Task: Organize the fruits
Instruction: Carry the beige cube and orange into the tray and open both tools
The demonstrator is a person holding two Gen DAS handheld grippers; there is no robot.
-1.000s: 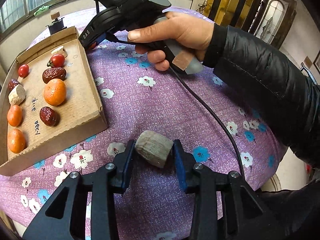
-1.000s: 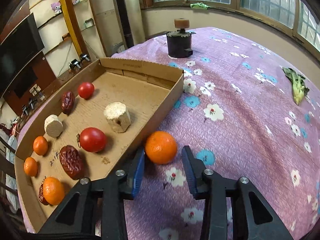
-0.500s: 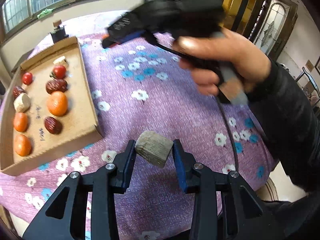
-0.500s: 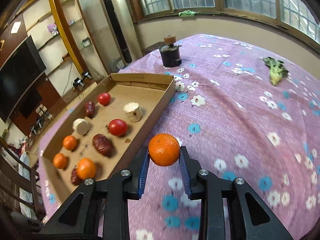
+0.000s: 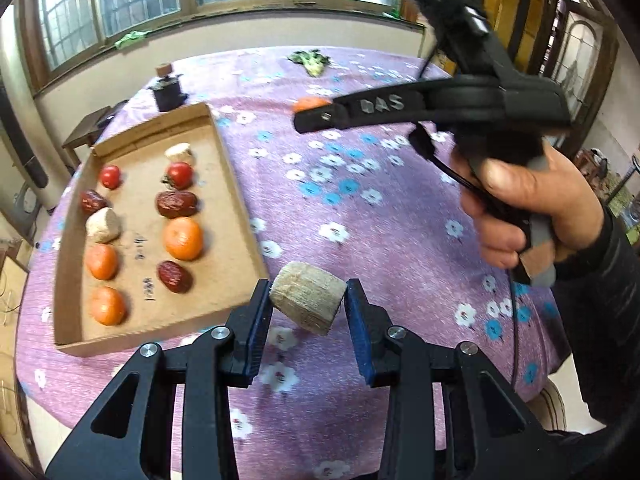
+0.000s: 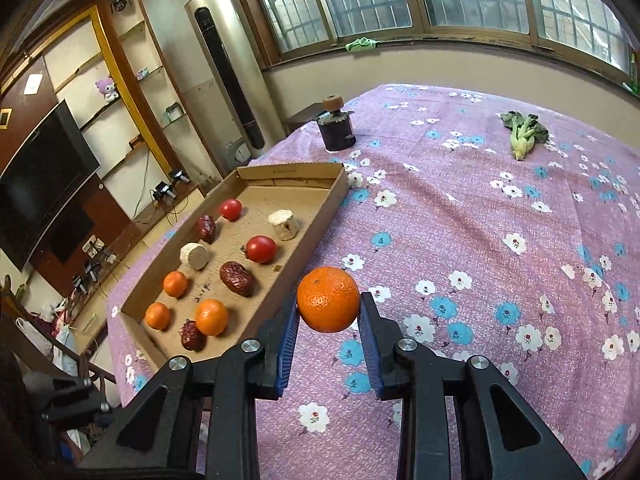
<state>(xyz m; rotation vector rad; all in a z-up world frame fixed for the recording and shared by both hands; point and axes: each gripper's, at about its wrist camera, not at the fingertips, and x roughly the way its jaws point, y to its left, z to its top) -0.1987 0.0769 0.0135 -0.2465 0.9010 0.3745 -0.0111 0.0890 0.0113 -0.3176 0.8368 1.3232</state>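
- My right gripper [image 6: 329, 316] pinches an orange [image 6: 328, 299] between its blue pads. A second ago that orange sat on the flowered cloth [image 6: 480, 216] just beside the cardboard tray [image 6: 332, 196]; now it hangs clear of the cloth, off the tray's long side.
- My left gripper [image 5: 307, 312] is pressed onto a pale cut stem chunk [image 5: 307, 302], which was already held a second ago. It now rides higher, just off the tray's near corner.
- The tray itself looks unchanged: two rows holding tomatoes, dates, pale chunks and oranges.
- From the left view, my right hand [image 5: 532, 208] has swung from low by the tray's far end to high above the cloth.
- Meaning: both picks seem done, and both loose pieces are airborne together. I judge the carry to the tray comes next.
- The leafy green [image 6: 522, 136] lies well apart from the tray, untouched.
- Risk, as I judge it: the round orange could roll once released, so it wants a low, gentle set-down beside its likes.
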